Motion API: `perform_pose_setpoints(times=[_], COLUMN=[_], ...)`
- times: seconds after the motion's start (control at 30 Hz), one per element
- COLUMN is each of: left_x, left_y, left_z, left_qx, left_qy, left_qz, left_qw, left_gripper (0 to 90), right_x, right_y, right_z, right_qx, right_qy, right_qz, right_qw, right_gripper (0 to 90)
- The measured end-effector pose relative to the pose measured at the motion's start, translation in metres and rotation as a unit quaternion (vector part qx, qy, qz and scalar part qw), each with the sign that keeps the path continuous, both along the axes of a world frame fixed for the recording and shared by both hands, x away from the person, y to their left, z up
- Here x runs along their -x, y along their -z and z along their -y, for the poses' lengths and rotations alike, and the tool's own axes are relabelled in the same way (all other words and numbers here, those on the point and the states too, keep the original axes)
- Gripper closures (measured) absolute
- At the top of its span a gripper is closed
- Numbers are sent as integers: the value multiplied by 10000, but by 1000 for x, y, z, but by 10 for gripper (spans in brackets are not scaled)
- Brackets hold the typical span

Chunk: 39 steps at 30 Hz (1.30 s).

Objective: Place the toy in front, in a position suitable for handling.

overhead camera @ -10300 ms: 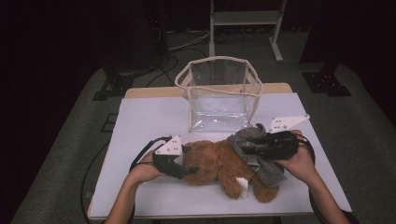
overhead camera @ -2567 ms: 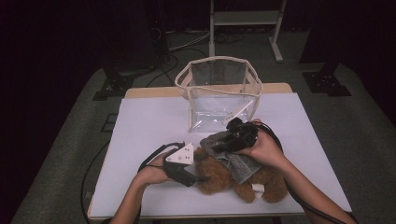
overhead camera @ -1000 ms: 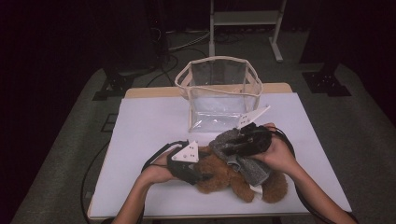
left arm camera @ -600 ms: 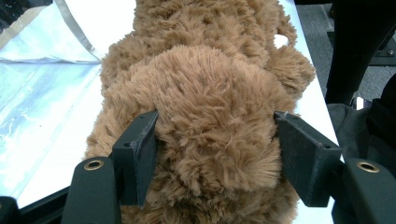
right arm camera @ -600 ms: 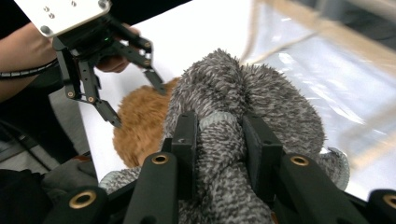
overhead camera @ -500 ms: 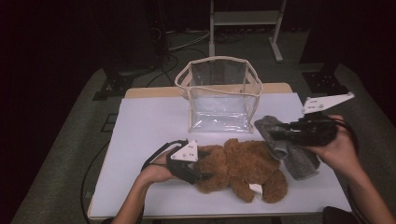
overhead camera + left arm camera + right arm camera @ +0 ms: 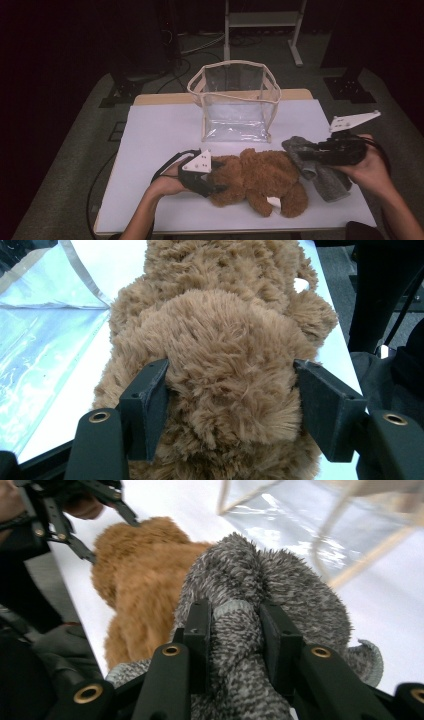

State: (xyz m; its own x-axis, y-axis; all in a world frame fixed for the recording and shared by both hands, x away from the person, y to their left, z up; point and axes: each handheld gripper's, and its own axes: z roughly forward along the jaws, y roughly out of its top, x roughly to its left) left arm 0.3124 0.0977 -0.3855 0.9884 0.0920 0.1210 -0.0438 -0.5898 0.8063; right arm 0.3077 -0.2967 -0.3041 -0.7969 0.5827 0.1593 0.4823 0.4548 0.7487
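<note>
Left tool (image 7: pixel 212 182) pinched the head of the brown teddy bear (image 7: pixel 255 180), both black pads pushed into the fur. Bear lay flat near the front of the white counter (image 7: pixel 160 135). Right tool (image 7: pixel 312 154) squeezed tight on a fuzzy grey sock (image 7: pixel 327 177), just beside the bear, at the right of the counter. Clear plastic bag (image 7: pixel 235 102) stood open behind the bear, upright, a little apart from both toys.
</note>
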Motion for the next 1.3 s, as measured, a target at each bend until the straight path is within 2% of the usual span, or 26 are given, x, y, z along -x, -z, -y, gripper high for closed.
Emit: perform_pose_setpoints(times=[0.07, 0.13, 0.23, 0.3, 0.33, 0.37, 0.4, 0.53, 0.63, 0.67, 0.73, 0.77, 0.8, 0.83, 0.97, 1.1, 1.17, 1.27, 1.3], left_x=[0, 0, 0, 1, 1, 1, 1, 1, 1, 1, 1, 1, 1, 0, -2, -3, -6, -8, -8], left_y=[0, 0, 0, 0, 0, 0, 0, 0, 0, 0, 1, 0, 0, 0, -3, -5, -2, 3, 3], left_z=[0, 0, 0, 0, 0, 0, -1, -1, 0, 0, 0, 0, 0, 0, -1, -4, -2, 1, 1], left_qx=[3, -7, -14, -29, -29, -42, -50, -20, -17, -16, -12, -36, -36, -41, -58, -4, -18, 56, 56], left_qy=[6, 8, 3, 4, 4, -10, -9, 13, 5, 3, -2, 1, 1, 8, -90, -254, -364, -312, -312], left_qz=[5, 13, 15, 16, 16, 24, 31, 23, 33, 31, 24, 31, 31, 39, 78, 74, 11, -156, -156], left_qw=[10000, 10000, 10000, 10000, 10000, 10000, 10000, 10000, 10000, 10000, 10000, 10000, 10000, 10000, 9999, 9997, 9993, 9994, 9994], left_gripper=[333, 333, 333, 333, 333, 333, 333, 333, 333, 333, 333, 333, 332, 332, 310, 277, 206, 208, 229], right_x=[-3, -12, -21, -23, -23, -23, -23, -21, -16, -12, -11, -8, -8, -6, -4, -3, 1, 6, 7], right_y=[3, 9, 13, 14, 14, 17, 18, 18, 16, 15, 16, 19, 19, 24, 34, 40, 50, 54, 54], right_z=[-5, -21, -48, -62, -62, -73, -74, -68, -51, -37, -29, -16, -16, -6, -6, -12, -19, -19, -18], right_qx=[-27, -115, -191, -156, -156, -48, -46, -123, -210, -248, -293, -299, -299, -411, -538, -519, -576, -708, -744], right_qy=[-77, -296, -587, -735, -735, -827, -832, -774, -629, -462, -367, -184, -184, -94, -135, -169, -286, -339, -341], right_qz=[-39, -147, -180, -182, -182, -130, -124, -113, -49, -33, -49, -80, -80, -159, -224, -220, -296, -318, -305], right_qw=[10000, 9994, 9979, 9970, 9970, 9965, 9964, 9969, 9978, 9986, 9989, 9994, 9994, 9990, 9982, 9983, 9975, 9964, 9962], right_gripper=[679, 679, 679, 678, 678, 677, 677, 678, 678, 678, 678, 679, 679, 680, 681, 682, 682, 683, 682])
